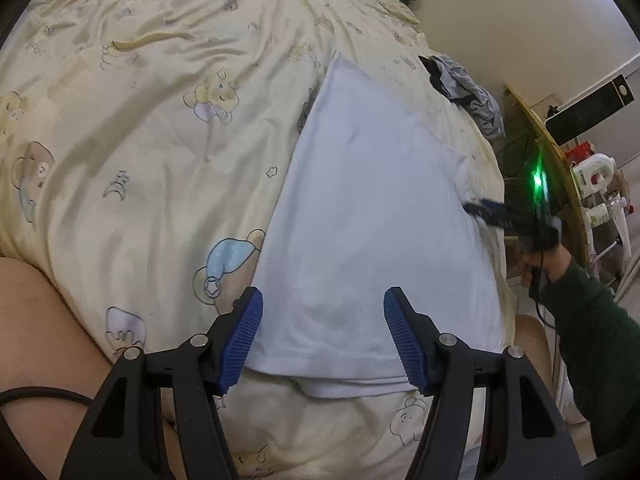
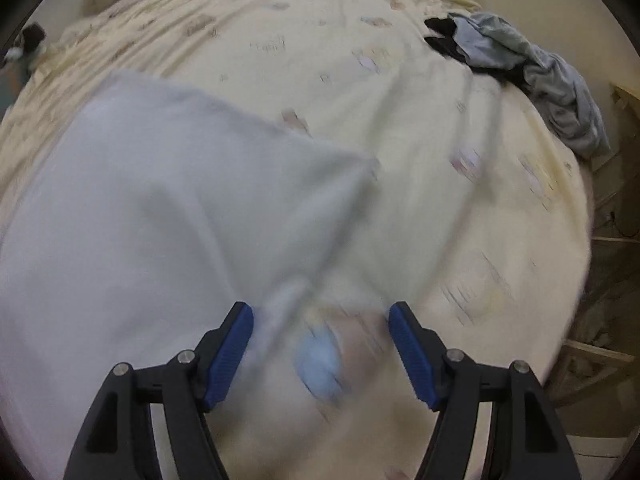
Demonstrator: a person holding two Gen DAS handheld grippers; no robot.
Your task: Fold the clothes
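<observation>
On bed sheet (image 1: 140, 128): white shirt (image 1: 372, 220) beneath left claw (image 1: 323, 336), agape; right claw (image 2: 321, 344) agape at shirt edge.

white garment (image 1: 372, 216): 1 | clothes pile (image 1: 468, 92): 1 | duvet (image 1: 160, 128): 1 | grippers: 2

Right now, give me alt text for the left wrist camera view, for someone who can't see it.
A white shirt lies flat on a cream cartoon-print bedspread, with the open left gripper poised over its near hem. The right gripper sits at the shirt's right edge, and a crumpled grey and black clothing pile lies beyond.
</observation>
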